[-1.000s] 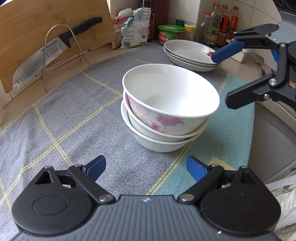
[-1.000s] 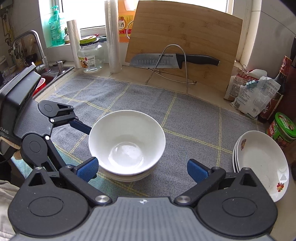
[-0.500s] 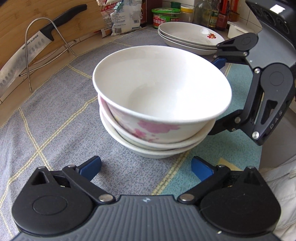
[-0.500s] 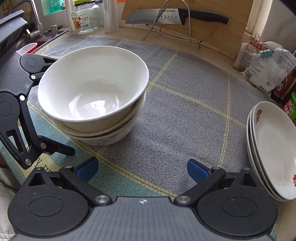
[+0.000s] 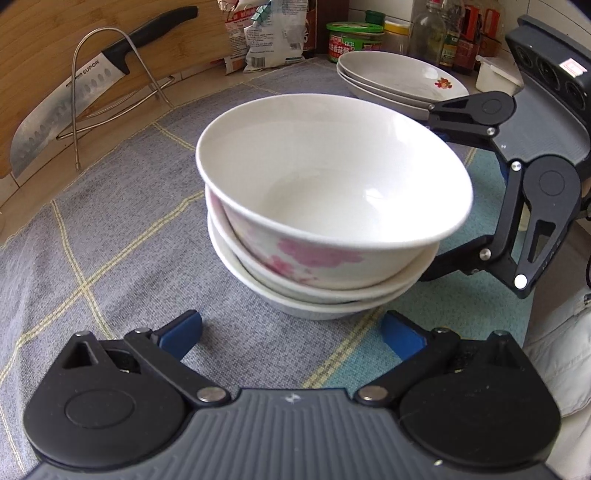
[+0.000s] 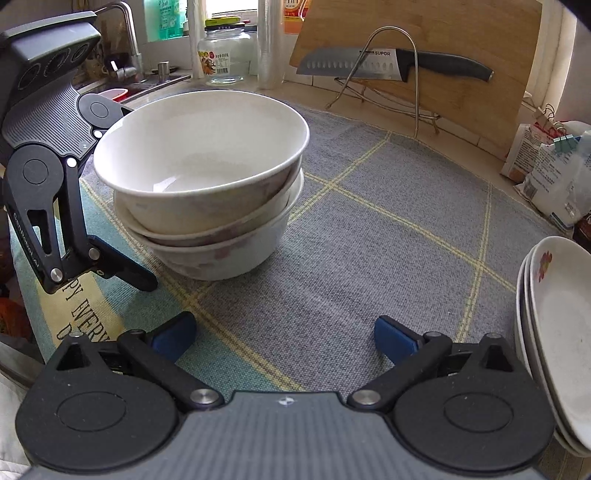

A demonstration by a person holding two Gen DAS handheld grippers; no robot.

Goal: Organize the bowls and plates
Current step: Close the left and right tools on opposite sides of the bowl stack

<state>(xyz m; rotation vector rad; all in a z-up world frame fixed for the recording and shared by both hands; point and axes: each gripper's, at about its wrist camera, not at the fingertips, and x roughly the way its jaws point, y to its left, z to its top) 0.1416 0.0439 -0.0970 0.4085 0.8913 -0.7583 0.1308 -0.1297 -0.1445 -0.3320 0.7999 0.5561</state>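
The bowls (image 5: 325, 221) form a nested stack of three on the grey checked cloth (image 5: 122, 229), the top bowl tilted in the one below. The stack stands just ahead of the left gripper (image 5: 291, 332), whose jaws are spread to full width and hold nothing; both blue pads (image 5: 183, 328) sit short of the lowest bowl, not touching it. The right gripper (image 6: 284, 332) is also wide open and empty, with the stack ahead and to its left. Seen from the left wrist, the right gripper's fingers reach in beside the stack; contact with the bowls cannot be confirmed. The plates (image 6: 554, 332), three stacked, lie well apart on the cloth's far side. A knife (image 6: 373, 61) rests on a wire rack (image 6: 413, 88) against a wooden board (image 6: 461, 33).
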